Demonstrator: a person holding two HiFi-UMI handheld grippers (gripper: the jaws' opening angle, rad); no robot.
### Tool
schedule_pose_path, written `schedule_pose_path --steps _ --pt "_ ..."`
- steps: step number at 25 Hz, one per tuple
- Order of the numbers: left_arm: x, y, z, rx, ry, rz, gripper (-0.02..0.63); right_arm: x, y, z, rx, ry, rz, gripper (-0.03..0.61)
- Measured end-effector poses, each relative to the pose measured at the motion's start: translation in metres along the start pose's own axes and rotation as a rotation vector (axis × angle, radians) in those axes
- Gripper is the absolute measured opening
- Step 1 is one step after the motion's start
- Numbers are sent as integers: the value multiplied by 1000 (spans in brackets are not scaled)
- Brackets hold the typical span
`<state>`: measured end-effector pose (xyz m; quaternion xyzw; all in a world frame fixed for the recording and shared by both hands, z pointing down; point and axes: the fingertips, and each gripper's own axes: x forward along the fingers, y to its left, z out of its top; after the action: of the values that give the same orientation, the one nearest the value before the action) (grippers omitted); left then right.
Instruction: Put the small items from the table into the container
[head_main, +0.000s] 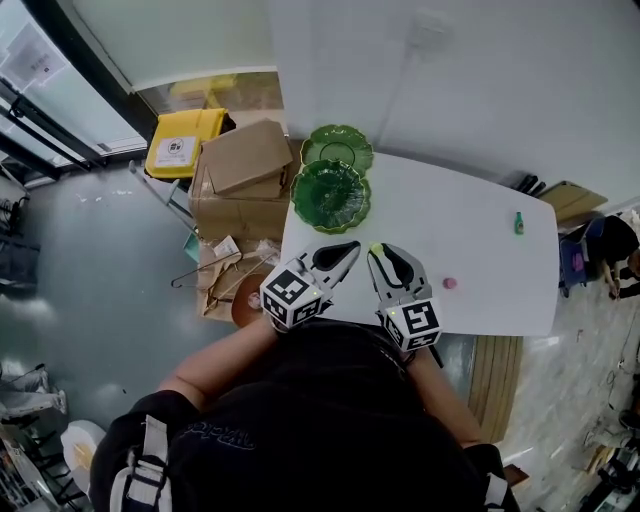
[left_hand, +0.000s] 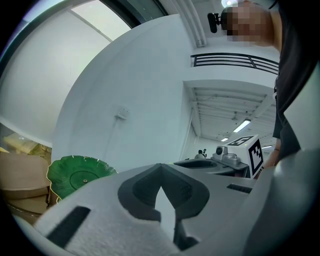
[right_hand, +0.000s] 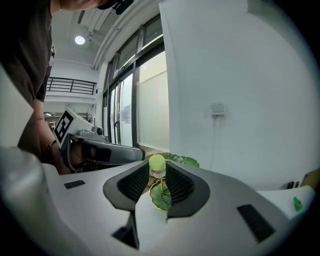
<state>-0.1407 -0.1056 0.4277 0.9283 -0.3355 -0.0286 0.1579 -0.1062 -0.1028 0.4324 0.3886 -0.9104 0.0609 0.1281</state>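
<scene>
Green dishes 2 | pink item 1 | green bottle 1 | clamped yellow-green item 1

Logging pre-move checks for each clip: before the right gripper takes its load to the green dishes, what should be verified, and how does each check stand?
1. Right gripper grips the yellow-green capped item: ok, it sits between the jaw tips.
2. Left gripper is empty: ok, jaws together with nothing between them.
3. Nearer green dish is free to receive: ok, it looks empty in the head view.
4. Left gripper is clear of the way to that dish: cannot tell, its tip lies close beside the right one.
5. All small items are collected: not ok, a pink item and a small green bottle lie on the table.
</scene>
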Motion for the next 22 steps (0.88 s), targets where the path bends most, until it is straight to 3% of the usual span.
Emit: schedule_pose_path --steps 8,22 --pt "-7 8 3 -1 -5 14 5 12 6 2 -1 6 19 109" --pt "-41 55 -1 -45 -16 151 5 67 35 1 -1 45 158 109"
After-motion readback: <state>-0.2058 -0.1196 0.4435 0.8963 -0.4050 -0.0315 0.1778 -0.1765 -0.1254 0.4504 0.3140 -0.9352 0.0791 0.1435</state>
